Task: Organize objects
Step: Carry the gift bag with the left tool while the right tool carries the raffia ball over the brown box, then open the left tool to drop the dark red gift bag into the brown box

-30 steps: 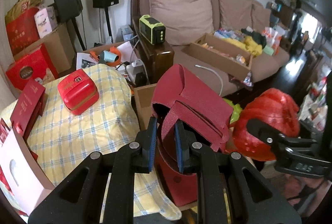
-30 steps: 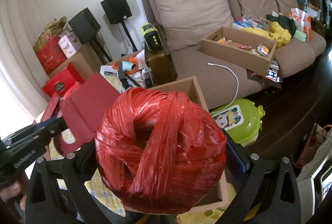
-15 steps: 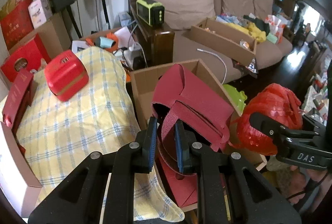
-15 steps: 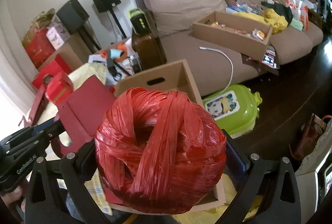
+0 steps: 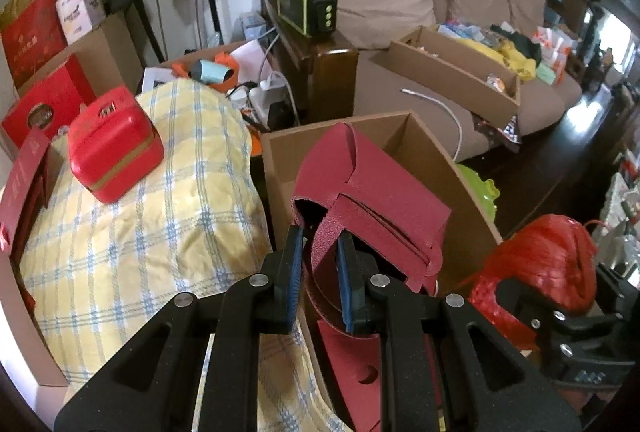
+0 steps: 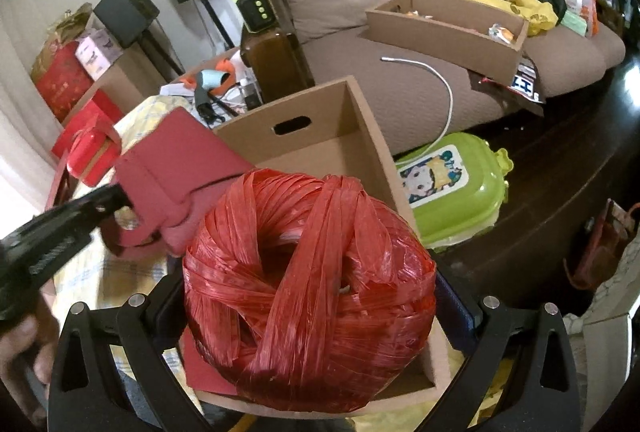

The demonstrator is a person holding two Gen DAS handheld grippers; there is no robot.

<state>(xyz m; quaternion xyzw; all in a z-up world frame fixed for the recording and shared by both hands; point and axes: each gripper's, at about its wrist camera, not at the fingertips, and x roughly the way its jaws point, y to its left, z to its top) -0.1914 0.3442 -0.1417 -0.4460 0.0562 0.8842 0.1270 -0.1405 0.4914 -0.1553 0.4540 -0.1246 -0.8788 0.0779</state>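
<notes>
My left gripper [image 5: 319, 264] is shut on a flap of a dark red folded paper box [image 5: 372, 192] and holds it over the near part of an open cardboard box [image 5: 460, 188]. My right gripper [image 6: 310, 296] is shut on a big ball of red plastic twine [image 6: 308, 288], held above the near end of the same cardboard box [image 6: 360, 120]. The twine ball also shows in the left wrist view [image 5: 536, 264], at the lower right. The red paper box shows in the right wrist view [image 6: 176, 160], with the left gripper's arm at the left edge.
A red tin box [image 5: 114, 144] sits on a yellow checked cloth [image 5: 140, 232] to the left. Red cartons [image 5: 24, 180] lie at the far left. A green plastic case [image 6: 452, 184] lies on the floor to the right of the cardboard box. A brown sofa [image 5: 400, 4] holds a long cardboard tray [image 5: 460, 72].
Both grippers have moved forward and down over the cardboard box, which now shows more of its inside. Both still hold their loads.
</notes>
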